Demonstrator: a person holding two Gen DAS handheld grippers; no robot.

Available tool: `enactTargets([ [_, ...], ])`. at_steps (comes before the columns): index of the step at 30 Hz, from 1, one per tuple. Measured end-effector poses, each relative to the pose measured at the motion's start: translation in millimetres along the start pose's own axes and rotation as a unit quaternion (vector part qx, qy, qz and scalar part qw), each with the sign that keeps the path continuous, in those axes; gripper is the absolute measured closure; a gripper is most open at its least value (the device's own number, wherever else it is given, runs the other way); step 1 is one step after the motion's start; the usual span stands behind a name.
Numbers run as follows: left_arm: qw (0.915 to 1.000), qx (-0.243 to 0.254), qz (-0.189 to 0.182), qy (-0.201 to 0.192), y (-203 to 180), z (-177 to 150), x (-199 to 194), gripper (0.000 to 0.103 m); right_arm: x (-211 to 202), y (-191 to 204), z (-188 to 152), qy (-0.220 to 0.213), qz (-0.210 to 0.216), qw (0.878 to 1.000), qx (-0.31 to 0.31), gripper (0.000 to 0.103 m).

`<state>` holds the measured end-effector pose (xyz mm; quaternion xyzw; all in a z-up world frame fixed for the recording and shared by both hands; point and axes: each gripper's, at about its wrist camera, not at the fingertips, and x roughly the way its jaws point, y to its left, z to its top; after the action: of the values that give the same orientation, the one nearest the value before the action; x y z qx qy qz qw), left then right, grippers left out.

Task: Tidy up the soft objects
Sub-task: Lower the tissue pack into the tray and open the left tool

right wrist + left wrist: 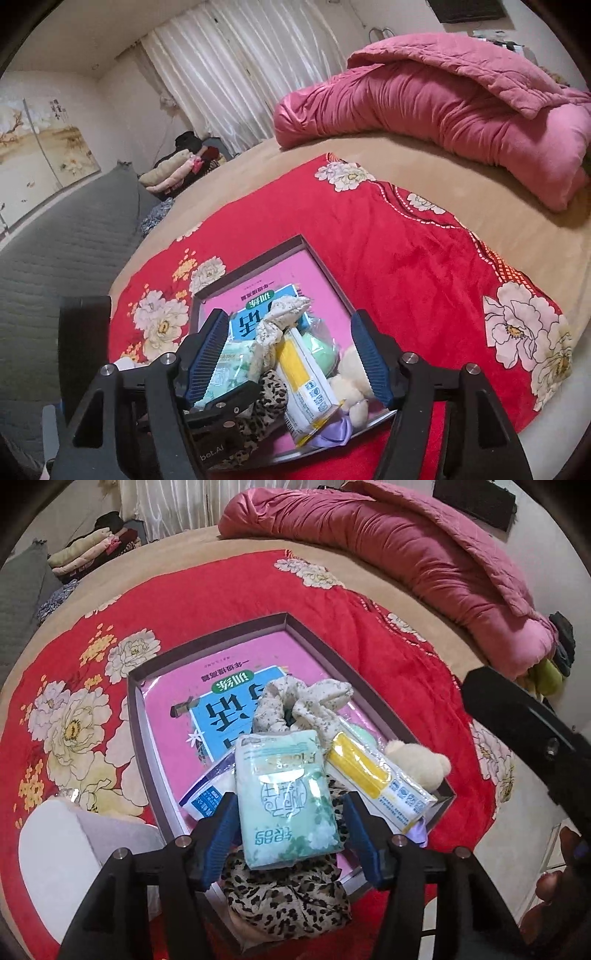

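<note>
— While both sets of tongs gape, what sits nearest?
— Left gripper (290, 834) straddles, unclamped, a green tissue pack (288, 797) on leopard cloth (288, 897) in the box (207, 637); right gripper (290, 360) holds nothing; pink quilt (443, 110) beyond.

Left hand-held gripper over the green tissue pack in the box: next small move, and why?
Probably lift the left hand-held gripper straight up. Its jaws stand apart beside the green tissue pack, which already rests in the box on the leopard-print cloth, so it looks released.
</note>
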<state>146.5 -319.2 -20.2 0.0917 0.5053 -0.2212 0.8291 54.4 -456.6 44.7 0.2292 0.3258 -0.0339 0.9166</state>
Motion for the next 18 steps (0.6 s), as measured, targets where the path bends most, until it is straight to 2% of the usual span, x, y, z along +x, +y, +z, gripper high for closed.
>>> enactTargets([
  [6, 0.9997, 0.012, -0.019, -0.01, -6, -3, -7, 0.04, -3, 2, 2, -0.006, -0.013, 1.0, -0.007, 0.032],
  [12, 0.9998, 0.013, -0.012, -0.01, -4, -5, -8, 0.039, -4, 1, 1, -0.007, -0.022, 1.0, -0.003, 0.03],
  [18, 0.9993, 0.018, -0.022, -0.023, -5, -6, -16, 0.039, 2, 0, -2, 0.001, -0.037, 0.999, -0.008, 0.03],
])
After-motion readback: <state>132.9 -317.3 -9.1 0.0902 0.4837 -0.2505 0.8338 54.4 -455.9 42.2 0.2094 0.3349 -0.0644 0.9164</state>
